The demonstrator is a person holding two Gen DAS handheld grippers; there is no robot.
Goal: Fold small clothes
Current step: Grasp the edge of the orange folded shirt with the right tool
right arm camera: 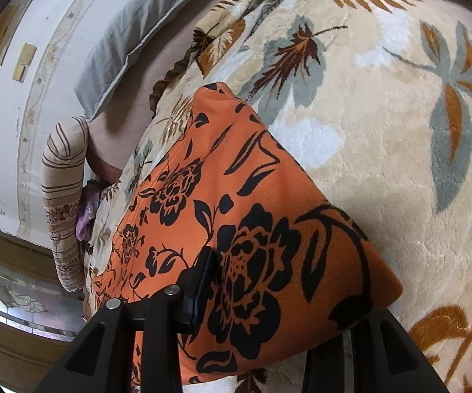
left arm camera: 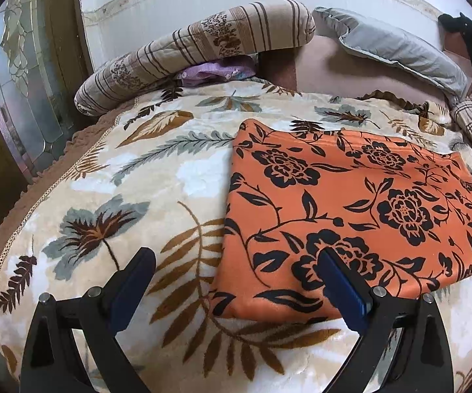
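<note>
Leaf-print blanket (left arm camera: 177, 177) covers the bed, with bare room left of the orange floral garment (left arm camera: 350, 209). Your left gripper (left arm camera: 236, 281) hangs spread wide, straddling its near-left edge; your right gripper (right arm camera: 268, 294) straddles the right corner, grip unclear. Long axis runs left-right.

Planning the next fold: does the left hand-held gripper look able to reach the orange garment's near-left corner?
Probably yes. The left hand-held gripper is open and the orange garment corner lies between its fingers, nothing covering it.
</note>
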